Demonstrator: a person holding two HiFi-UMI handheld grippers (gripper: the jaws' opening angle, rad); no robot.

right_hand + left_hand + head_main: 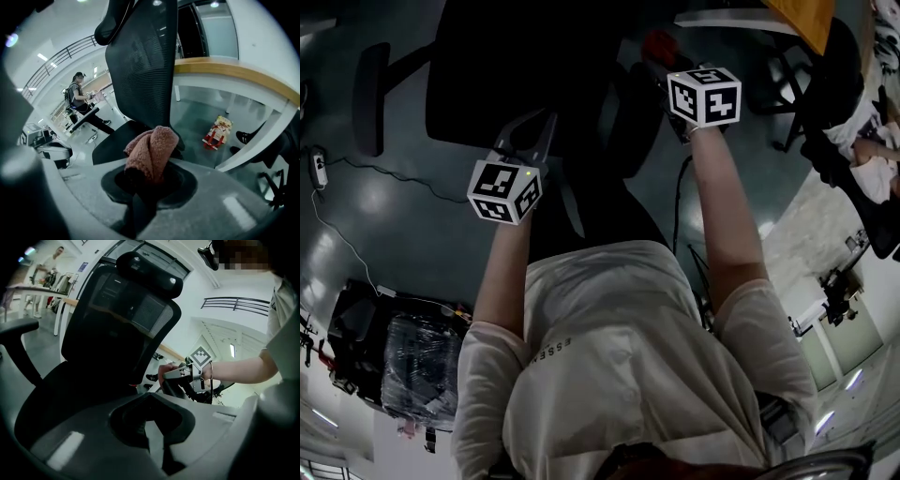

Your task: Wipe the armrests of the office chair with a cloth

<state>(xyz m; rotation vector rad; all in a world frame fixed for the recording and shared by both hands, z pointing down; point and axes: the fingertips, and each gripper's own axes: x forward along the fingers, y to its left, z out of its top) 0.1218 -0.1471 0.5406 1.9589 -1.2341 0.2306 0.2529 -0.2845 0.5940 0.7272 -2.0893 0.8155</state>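
Observation:
A black office chair (520, 75) stands in front of me, its mesh back (122, 319) tall in the left gripper view. Its left armrest (370, 94) juts out at the far left (18, 331). My right gripper (145, 187) is shut on a pinkish-red cloth (152, 147), held beside the chair's right side, close to the seat (117, 140). The cloth (661, 45) shows red just past the right marker cube (705, 94). My left gripper (152, 427) hangs over the seat's front with its jaws together and nothing between them.
A white table with a wooden edge (229, 75) curves round on the right; under it lie a red packet (216, 132) and someone's shoe (243, 137). Cables (337, 169) and a wrapped box (417, 366) lie on the floor at left. A person (77, 96) stands far off.

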